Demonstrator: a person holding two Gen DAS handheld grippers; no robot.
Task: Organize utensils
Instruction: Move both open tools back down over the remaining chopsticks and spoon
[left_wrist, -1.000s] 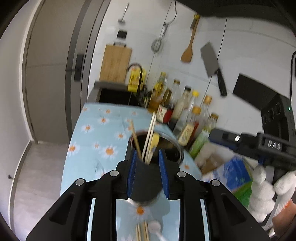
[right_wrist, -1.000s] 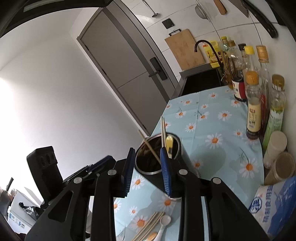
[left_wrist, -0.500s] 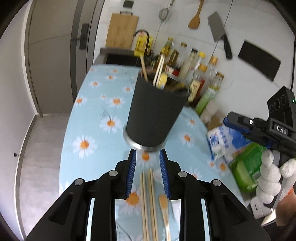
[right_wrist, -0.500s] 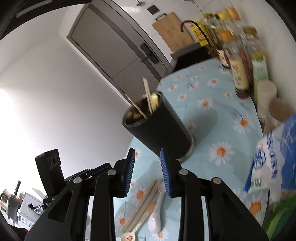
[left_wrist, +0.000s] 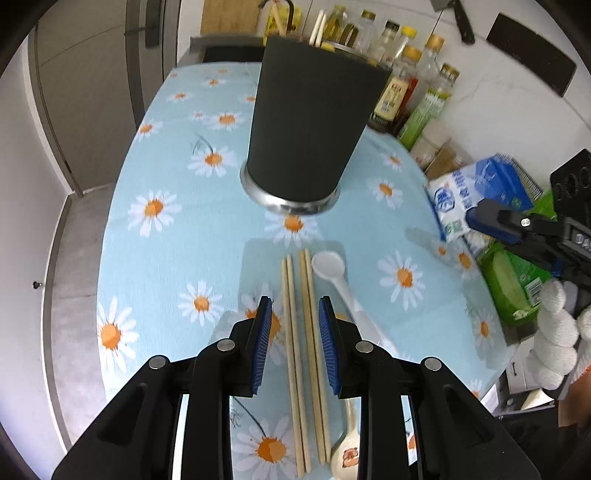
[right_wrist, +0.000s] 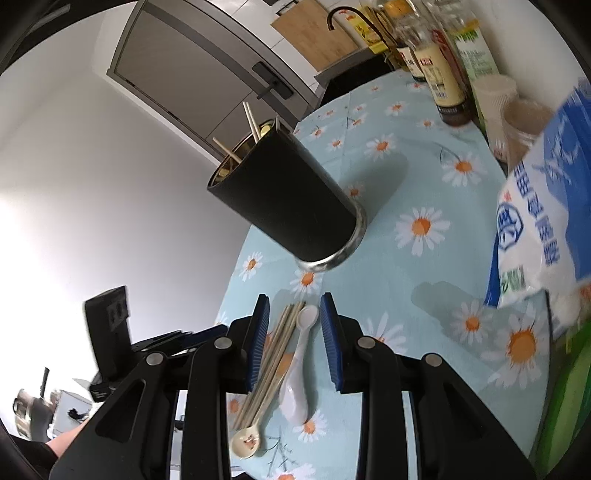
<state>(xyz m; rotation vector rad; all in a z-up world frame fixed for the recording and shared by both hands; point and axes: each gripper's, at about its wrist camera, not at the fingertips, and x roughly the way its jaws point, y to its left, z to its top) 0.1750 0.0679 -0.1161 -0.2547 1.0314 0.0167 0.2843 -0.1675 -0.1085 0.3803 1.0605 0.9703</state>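
A black utensil holder (left_wrist: 310, 122) with chopsticks and a yellow utensil in it stands on the daisy tablecloth; it also shows in the right wrist view (right_wrist: 291, 206). Wooden chopsticks (left_wrist: 301, 350) lie in front of it, with a white spoon (left_wrist: 341, 284) beside them and a cream spoon (left_wrist: 347, 450) nearer me. My left gripper (left_wrist: 295, 347) is open, its pads either side of the chopsticks, above them. My right gripper (right_wrist: 295, 343) is open above the chopsticks (right_wrist: 273, 354), the white spoon (right_wrist: 301, 354) and the cream spoon (right_wrist: 245, 441).
Sauce bottles (left_wrist: 406, 85) line the wall behind the holder. A blue-white bag (left_wrist: 476, 192) and a green packet (left_wrist: 517, 280) lie at the right edge. The table's left edge drops to the floor by a grey door (left_wrist: 92, 92).
Both grippers have pulled back from the holder and tilted down. The chopsticks and spoons now lie between the pads of each gripper. Both stay open.
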